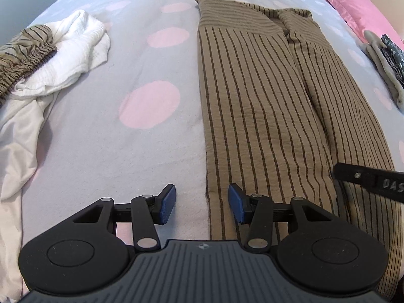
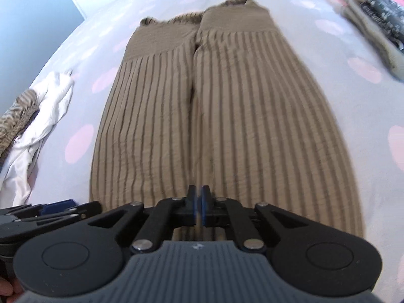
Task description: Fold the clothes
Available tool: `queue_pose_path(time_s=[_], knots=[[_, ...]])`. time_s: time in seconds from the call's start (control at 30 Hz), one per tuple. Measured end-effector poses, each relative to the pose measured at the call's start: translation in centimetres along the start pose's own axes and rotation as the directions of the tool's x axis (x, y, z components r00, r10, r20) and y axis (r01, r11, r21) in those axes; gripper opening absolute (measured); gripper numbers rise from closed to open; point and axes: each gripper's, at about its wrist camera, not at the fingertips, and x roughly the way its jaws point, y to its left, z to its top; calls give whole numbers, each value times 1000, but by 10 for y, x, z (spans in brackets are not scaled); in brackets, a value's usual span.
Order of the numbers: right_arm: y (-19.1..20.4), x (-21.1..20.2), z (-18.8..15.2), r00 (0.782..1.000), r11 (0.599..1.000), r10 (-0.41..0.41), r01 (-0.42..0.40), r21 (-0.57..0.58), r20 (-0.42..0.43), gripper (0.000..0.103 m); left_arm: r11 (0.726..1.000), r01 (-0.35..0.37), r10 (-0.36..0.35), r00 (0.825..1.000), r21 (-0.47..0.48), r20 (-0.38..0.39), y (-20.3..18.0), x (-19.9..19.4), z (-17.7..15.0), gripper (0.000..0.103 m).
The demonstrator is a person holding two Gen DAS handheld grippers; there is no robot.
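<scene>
Striped brown trousers laid flat on the bed, legs side by side, waistband toward the far edge, hems at the near edge under both claws. Long axis running near edge to far edge, straight ahead of both cameras. Left claw standing about half open, nothing between the blue pads; straddling the left side edge of the left trouser leg, one pad over bare bedsheet, the other over striped cloth. Right claw over the near part of the trousers, close to the seam between the two legs; jaws almost shut, a narrow gap left, cloth visible through the gap but whether any is pinched, cannot tell. Judged: hems nearest both claws, so a lengthwise fold toward the waistband calls for a grasp at the hem on each side; left claw better placed for the outer edge. Heap of white cloth with another striped piece near the left edge. Pink pillow at the far right corner.
</scene>
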Motion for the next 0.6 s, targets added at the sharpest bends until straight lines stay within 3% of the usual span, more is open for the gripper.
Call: queue_pose_path(time_s=[0.13, 0.23, 0.3, 0.4, 0.5, 0.53, 0.6], knots=[[-3, -2, 1, 997, 997, -64, 66, -46, 35, 9, 1000, -10, 10, 1000, 9, 15, -3, -3, 1, 44], [-3, 3, -1, 998, 995, -63, 64, -73, 16, 25, 1000, 0, 0, 1000, 11, 13, -4, -3, 1, 44], [-1, 11, -3, 998, 994, -61, 60, -96, -8, 25, 1000, 3, -3, 1000, 15, 10, -4, -2, 1, 44], [2, 18, -8, 992, 980, -125, 124, -154, 1, 27, 1000, 6, -6, 1000, 16, 5, -4, -1, 1, 44], [3, 18, -9, 989, 971, -148, 147, -186, 7, 18, 1000, 10, -10, 1000, 15, 2, -5, 0, 0, 44], [2, 17, -10, 986, 969, -164, 164, -188, 13, 3, 1000, 10, -10, 1000, 15, 0, -5, 0, 0, 44], [-1, 13, -8, 989, 976, -148, 149, -161, 17, 3, 1000, 10, -10, 1000, 16, -2, -6, 0, -1, 44]])
